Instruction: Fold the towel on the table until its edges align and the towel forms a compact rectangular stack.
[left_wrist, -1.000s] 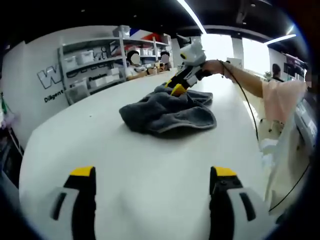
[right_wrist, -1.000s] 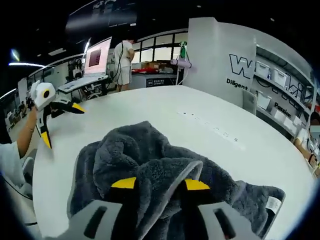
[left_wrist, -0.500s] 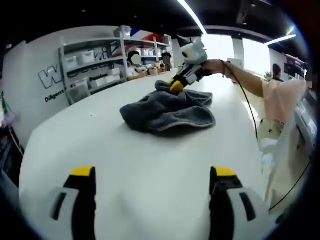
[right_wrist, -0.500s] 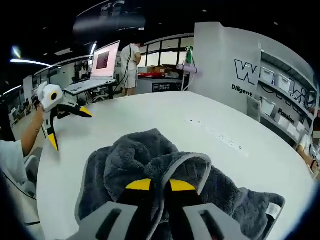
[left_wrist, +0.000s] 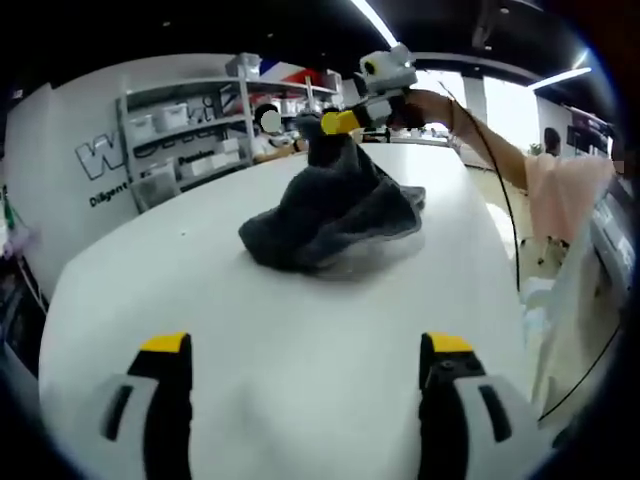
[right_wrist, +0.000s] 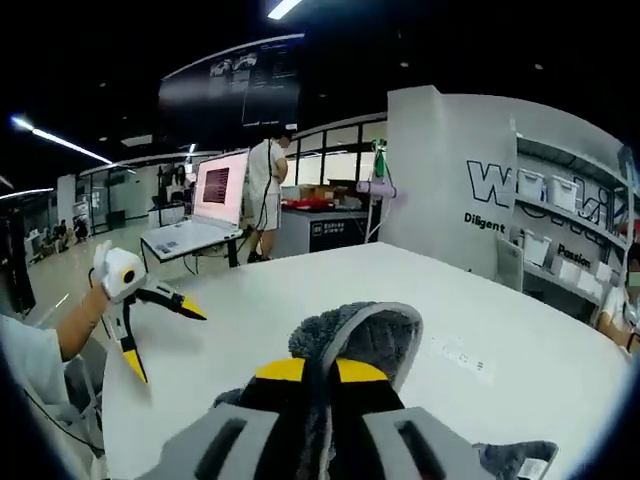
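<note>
A dark grey towel (left_wrist: 330, 215) lies crumpled on the white table (left_wrist: 250, 330), well beyond the left gripper (left_wrist: 305, 350) and toward the far middle of the tabletop. In the left gripper view, the right gripper (left_wrist: 345, 122) comes in from the upper right, held by a hand (left_wrist: 425, 108), and has a fold of the towel pinched up off the table so that the cloth rises in a peak under its yellow-tipped jaws. The rest of the towel spreads below that peak in a loose heap resting on the table.

In the right gripper view, the right gripper (right_wrist: 310, 372) has its jaws closed together on a grey-edged fold of the towel (right_wrist: 355, 335), which stands up between and above the yellow tips. A corner of the towel with a small white label (right_wrist: 532, 468) lies at the lower right.

The left gripper's jaws stand wide apart at the bottom of its own view, with bare table between them and nothing in their grip. In the right gripper view the left gripper (right_wrist: 160, 325) appears at the left, off the near edge of the table, its jaws spread and empty.

Shelving with white bins (left_wrist: 190, 130) stands along the far wall. A person (right_wrist: 265, 195) stands by a lit monitor (right_wrist: 220, 188) in the background.
</note>
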